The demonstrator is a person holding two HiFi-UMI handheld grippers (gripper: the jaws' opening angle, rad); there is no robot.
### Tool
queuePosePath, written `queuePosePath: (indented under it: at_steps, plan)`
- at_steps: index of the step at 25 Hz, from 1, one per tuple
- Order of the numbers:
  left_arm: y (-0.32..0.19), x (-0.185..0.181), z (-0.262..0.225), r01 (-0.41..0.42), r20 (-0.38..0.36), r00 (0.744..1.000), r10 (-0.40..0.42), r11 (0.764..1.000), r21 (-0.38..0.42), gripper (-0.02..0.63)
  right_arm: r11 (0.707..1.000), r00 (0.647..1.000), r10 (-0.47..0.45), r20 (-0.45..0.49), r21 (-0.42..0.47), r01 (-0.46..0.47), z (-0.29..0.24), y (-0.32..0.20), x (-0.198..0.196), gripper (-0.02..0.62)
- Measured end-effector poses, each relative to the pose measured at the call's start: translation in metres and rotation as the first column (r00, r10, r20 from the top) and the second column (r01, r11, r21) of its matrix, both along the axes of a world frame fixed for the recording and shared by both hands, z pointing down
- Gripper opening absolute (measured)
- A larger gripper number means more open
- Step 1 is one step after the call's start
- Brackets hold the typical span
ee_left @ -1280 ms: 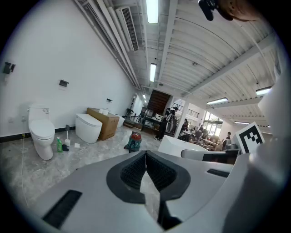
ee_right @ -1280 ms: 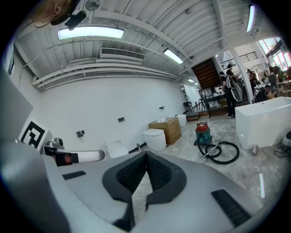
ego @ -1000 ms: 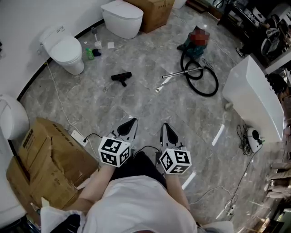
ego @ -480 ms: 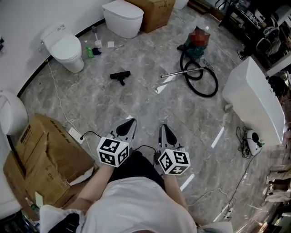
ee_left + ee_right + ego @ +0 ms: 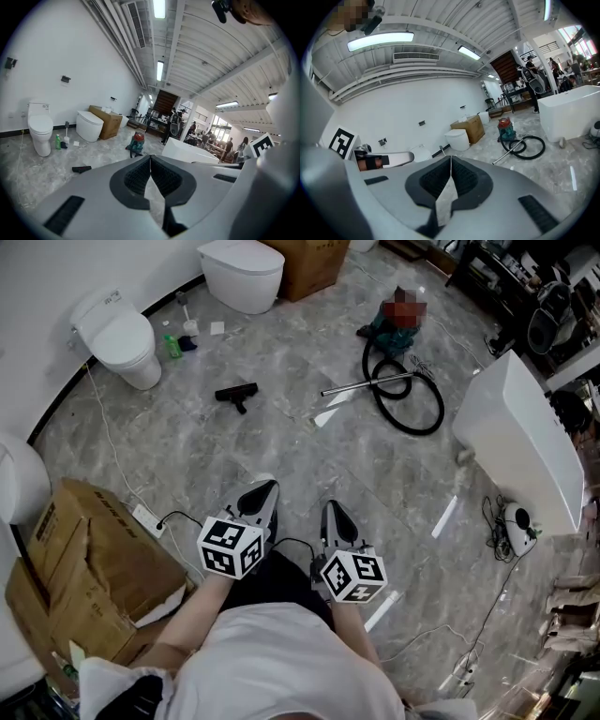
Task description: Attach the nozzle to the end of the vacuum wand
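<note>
The black nozzle (image 5: 236, 392) lies on the grey marble floor far ahead, also small in the left gripper view (image 5: 81, 168). The metal vacuum wand (image 5: 361, 385) lies to its right, joined to a black hose loop (image 5: 410, 404) and the canister vacuum (image 5: 392, 332); the wand (image 5: 509, 153) also shows in the right gripper view. My left gripper (image 5: 265, 488) and right gripper (image 5: 330, 509) are side by side low in the head view, far short of both parts. Both are shut with nothing between the jaws (image 5: 150, 157) (image 5: 450, 158).
Two toilets (image 5: 120, 338) (image 5: 242, 273) stand along the wall at left. A cardboard box (image 5: 89, 568) sits close at my left, with a power strip (image 5: 148, 517) and cables beside it. A white bathtub (image 5: 520, 442) stands at right. People stand in the far background.
The nozzle, wand and toilets have slid up and left in the head view as I and both grippers moved forward a little. Both grippers stayed shut.
</note>
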State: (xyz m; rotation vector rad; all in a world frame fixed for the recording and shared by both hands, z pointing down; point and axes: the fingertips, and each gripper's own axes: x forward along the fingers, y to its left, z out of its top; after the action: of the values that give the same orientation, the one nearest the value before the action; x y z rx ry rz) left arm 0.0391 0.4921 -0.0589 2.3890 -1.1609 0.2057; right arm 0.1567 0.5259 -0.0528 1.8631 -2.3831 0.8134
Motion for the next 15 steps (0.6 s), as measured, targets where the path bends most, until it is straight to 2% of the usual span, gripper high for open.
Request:
queuePosePath:
  at_steps: [4,11,15]
  plan:
    - [-0.025,0.007,0.009,-0.012,0.018,1.000,0.012,1.000,-0.018,0.009,1.000,1.000,0.009,0.003,-0.014,-0.008,0.007,-0.025,0.008,0.017]
    - [-0.103,0.009,0.008,-0.033,-0.023,0.999,0.032,0.999,-0.030,0.009,1.000,0.999,-0.010,0.035,0.020,0.010,0.001,-0.098,0.007,0.017]
    - [-0.153,0.011,0.003,-0.054,-0.054,0.997,0.052,0.998,-0.039,0.009,1.000,1.000,-0.013,-0.017,0.026,0.013,-0.003,-0.150,0.009,0.017]
